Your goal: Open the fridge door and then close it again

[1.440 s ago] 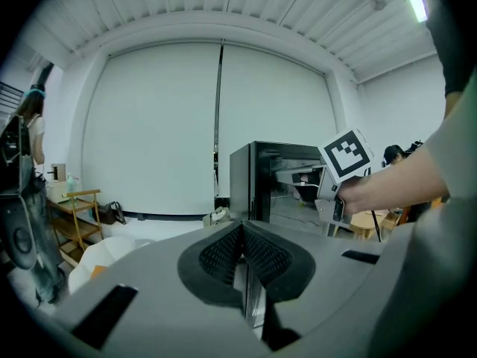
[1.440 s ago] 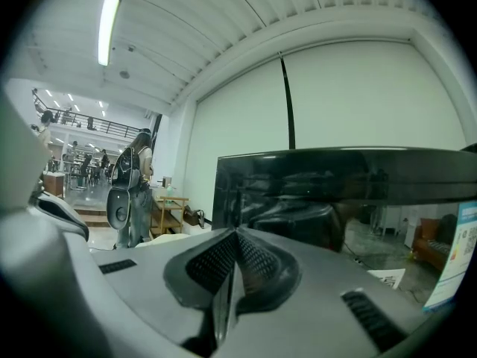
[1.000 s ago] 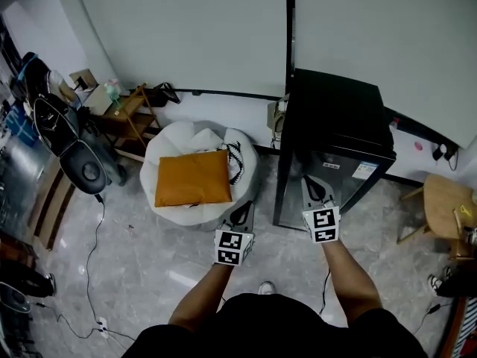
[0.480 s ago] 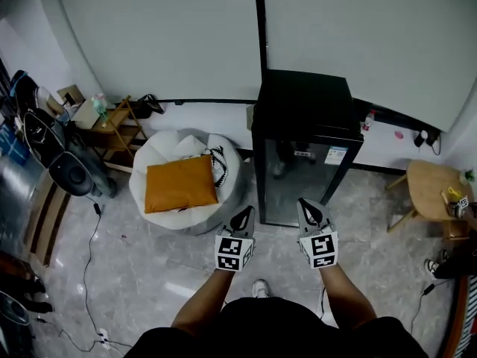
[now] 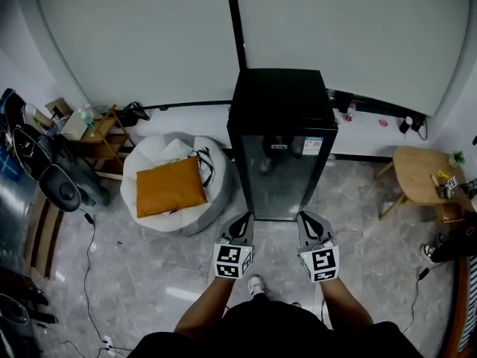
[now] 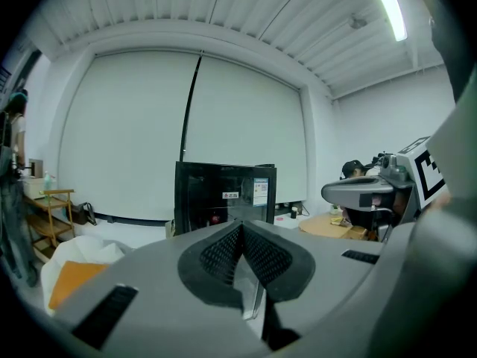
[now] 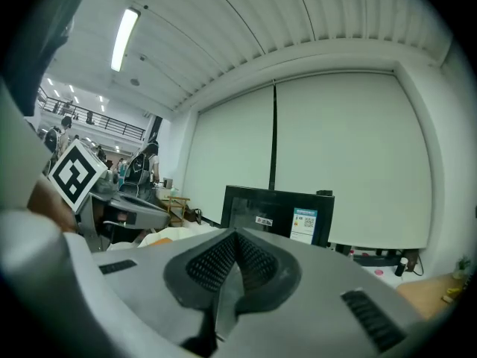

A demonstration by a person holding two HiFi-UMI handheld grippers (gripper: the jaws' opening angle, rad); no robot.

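While your left gripper and right gripper are closed and empty, the boxy black fridge faces you, its glossy glass door shut.

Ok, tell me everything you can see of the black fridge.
The fridge is a black upright cabinet with a flat matte top and a glossy, reflective door. The door is shut, with two small stickers near its top. It stands on the grey floor by the white wall; nothing else touches it.
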